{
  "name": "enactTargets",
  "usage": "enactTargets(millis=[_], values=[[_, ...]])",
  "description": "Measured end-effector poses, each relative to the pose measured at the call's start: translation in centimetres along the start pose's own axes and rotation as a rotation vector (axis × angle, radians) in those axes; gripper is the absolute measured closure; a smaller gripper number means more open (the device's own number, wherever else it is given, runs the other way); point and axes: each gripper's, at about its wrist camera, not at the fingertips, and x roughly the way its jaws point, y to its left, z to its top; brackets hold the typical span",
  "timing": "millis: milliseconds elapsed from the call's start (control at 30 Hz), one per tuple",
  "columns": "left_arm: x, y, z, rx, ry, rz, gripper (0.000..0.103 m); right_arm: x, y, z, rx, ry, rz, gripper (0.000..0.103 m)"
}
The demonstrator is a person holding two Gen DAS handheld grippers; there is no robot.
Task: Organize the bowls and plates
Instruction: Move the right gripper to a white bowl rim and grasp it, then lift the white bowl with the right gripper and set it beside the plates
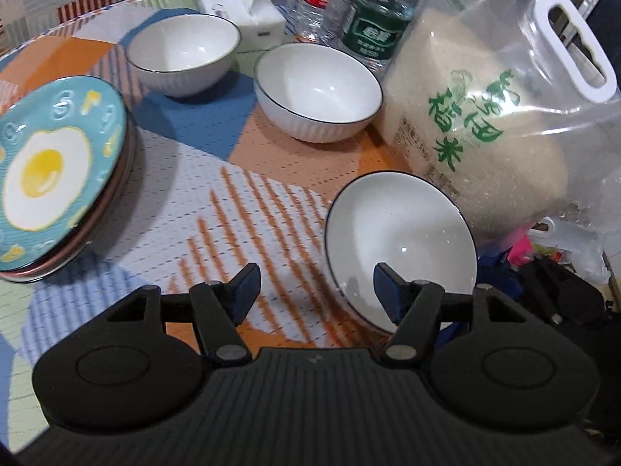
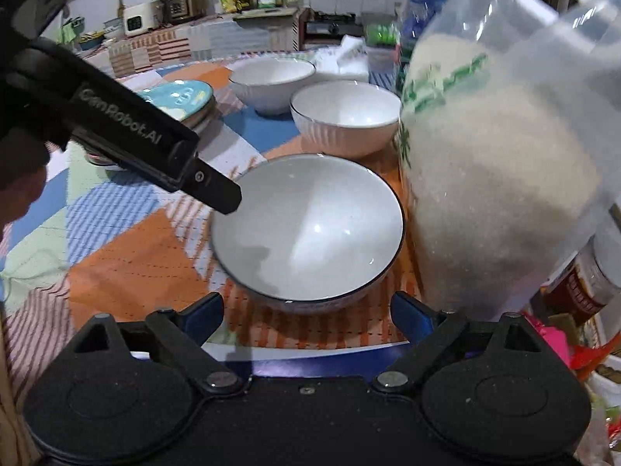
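Note:
Three white bowls with dark rims stand on the patterned tablecloth. The nearest bowl [image 1: 399,240] [image 2: 310,229] sits beside the rice bag. My left gripper [image 1: 316,291] is open, its right finger over the bowl's near rim; it also shows in the right wrist view [image 2: 211,186] above the bowl's left rim. My right gripper [image 2: 306,316] is open and empty just in front of this bowl. Two more bowls [image 1: 318,91] [image 1: 182,52] stand farther back. A stack of plates topped by a blue fried-egg plate [image 1: 58,171] [image 2: 182,97] sits at the left.
A large clear bag of rice [image 1: 493,116] [image 2: 500,178] stands right of the bowls. Water bottles [image 1: 372,11] and a tissue pack [image 1: 248,11] stand at the back. Bags and clutter [image 1: 562,248] lie at the right edge. A kitchen counter with appliances [image 2: 182,4] is behind.

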Motion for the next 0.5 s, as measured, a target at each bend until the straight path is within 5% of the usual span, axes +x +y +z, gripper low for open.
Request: enactTargets(millis=[100,233,500], values=[[0.9,-0.5,0.1,0.011,0.006,-0.007,0.053,1.2,-0.4,0.3,0.009,-0.009,0.013,0.008],[1.5,-0.8,-0.1,0.010,0.028,-0.027,0.085,2.6,0.0,0.8,-0.002,-0.003,0.019,0.007],[0.9,-0.7,-0.6,0.019,0.047,-0.026,0.087,2.5,0.3,1.2,-0.007,0.032,0.033,0.007]])
